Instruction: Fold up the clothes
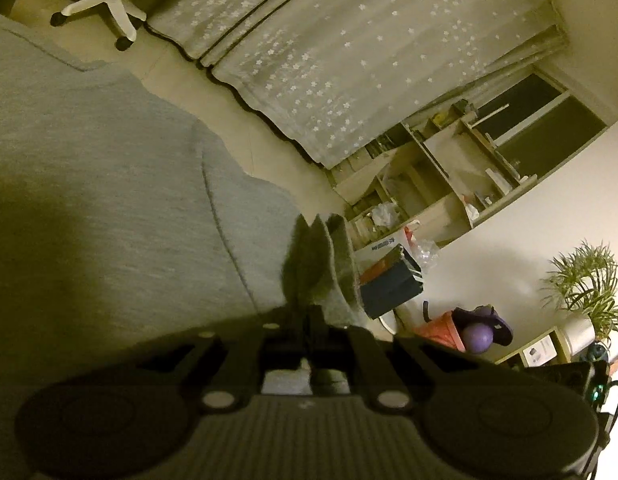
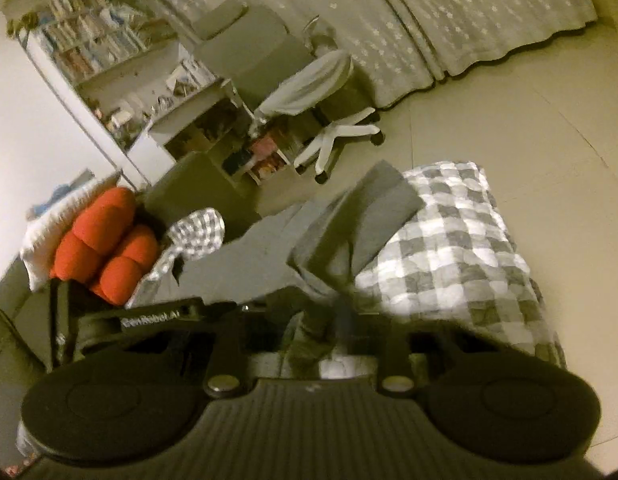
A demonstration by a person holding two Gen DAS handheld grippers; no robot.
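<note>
- One grey garment (image 1: 109, 184) is in hand; it is seen lifted and hanging in the left wrist view, with floor and a starred curtain (image 1: 349, 60) beyond it.
- In the right wrist view the garment (image 2: 373, 208) is seen bunched on the checked bedding (image 2: 461, 248), just left of the bedding's middle.
- No finished fold is visible; the task is judged early, with most folding left.
- Left gripper (image 1: 309, 312): clenched on a garment edge, cloth bunched just past the fingertips.
- Right gripper (image 2: 329, 320): drawn nearly closed, grey cloth pinched between the fingers, close to the bedding's near edge.
- Blur limits detail in the right view.
</note>
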